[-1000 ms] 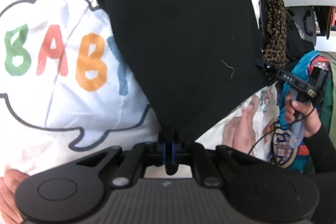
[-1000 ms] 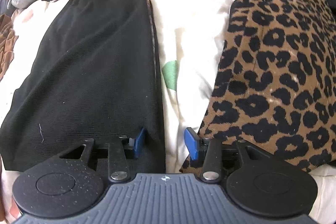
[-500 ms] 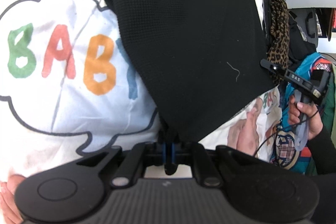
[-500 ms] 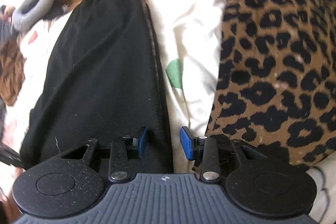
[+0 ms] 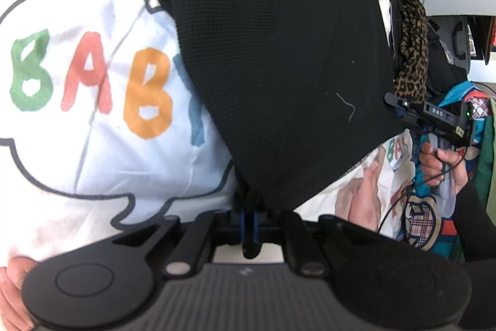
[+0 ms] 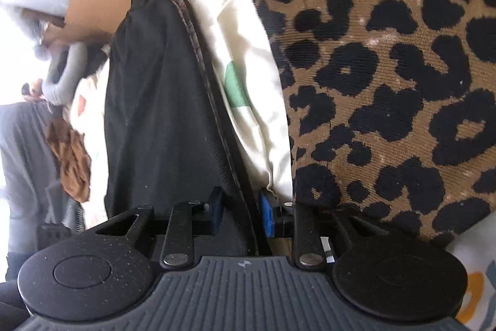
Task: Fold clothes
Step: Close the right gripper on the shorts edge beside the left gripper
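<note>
Left gripper (image 5: pixel 249 217) clamps the black cloth (image 5: pixel 279 58) bottom center; right gripper (image 6: pixel 240 211), jaws just closing around its edge, isn't pinching yet; grab deep, lift both evenly.

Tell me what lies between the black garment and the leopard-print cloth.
In the right wrist view, a strip of cream sheet with a green patch separates the black garment from the leopard-print cloth.

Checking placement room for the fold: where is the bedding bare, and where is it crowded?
Bare: the BABY-print sheet left of the black garment, and a narrow cream strip between it and the leopard-print garment. Crowded: the right side, with the right tongs and piled clothes.
</note>
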A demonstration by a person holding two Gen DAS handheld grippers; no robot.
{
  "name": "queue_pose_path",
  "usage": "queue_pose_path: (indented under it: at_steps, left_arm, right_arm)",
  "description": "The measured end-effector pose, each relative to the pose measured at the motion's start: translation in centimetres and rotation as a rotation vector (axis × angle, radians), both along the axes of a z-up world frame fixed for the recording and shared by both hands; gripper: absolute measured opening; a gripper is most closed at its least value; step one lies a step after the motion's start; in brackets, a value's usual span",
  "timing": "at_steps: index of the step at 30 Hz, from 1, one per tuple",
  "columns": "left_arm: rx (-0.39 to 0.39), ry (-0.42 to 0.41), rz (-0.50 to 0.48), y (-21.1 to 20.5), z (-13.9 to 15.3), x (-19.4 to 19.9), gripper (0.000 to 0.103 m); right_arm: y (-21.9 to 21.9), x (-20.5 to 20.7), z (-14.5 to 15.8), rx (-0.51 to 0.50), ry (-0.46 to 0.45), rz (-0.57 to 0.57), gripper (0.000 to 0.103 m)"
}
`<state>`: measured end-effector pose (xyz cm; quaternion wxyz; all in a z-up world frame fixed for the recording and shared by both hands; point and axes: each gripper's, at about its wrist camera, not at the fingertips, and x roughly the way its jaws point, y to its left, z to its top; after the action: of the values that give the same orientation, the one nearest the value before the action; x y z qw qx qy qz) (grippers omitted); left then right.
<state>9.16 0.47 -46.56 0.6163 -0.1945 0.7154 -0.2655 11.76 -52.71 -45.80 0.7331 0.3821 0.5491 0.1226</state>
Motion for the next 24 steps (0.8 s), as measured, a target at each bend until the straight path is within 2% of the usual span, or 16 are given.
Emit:
queue_pose_path:
  at_steps: [1,2,5,10,13,17,24]
  left_arm:
    - [0.000,0.001,0.001,0.2,0.0,0.0,0.005]
    - [-0.001,0.002,0.001,0.2,0.1,0.0,0.005]
    - [-0.011,0.001,0.000,0.2,0.4,-0.1,0.005]
    - [-0.057,-0.014,0.001,0.7,2.7,0.0,0.005]
    - [-0.080,-0.067,-0.025,0.9,5.2,0.5,0.005]
    - [-0.110,-0.114,-0.011,2.2,8.2,1.4,0.005]
    - [-0.107,-0.182,0.073,4.9,12.2,2.8,0.004]
  right_arm:
    - [-0.1,0.2,-0.2,0.017,0.004,0.006,0.029]
    - [-0.2,0.4,-0.4,0.026,0.008,0.013,0.019]
    - [0.0,0.6,-0.2,0.032,0.015,0.038,0.005]
    - [0.8,0.7,1.3,0.036,-0.001,0.067,0.003]
    - [1.4,0.5,2.7,0.054,-0.024,0.074,0.003]
    - [2.3,0.1,4.7,0.084,-0.056,0.080,0.003]
    - [4.1,-0.4,6.8,0.086,-0.082,0.097,0.003]
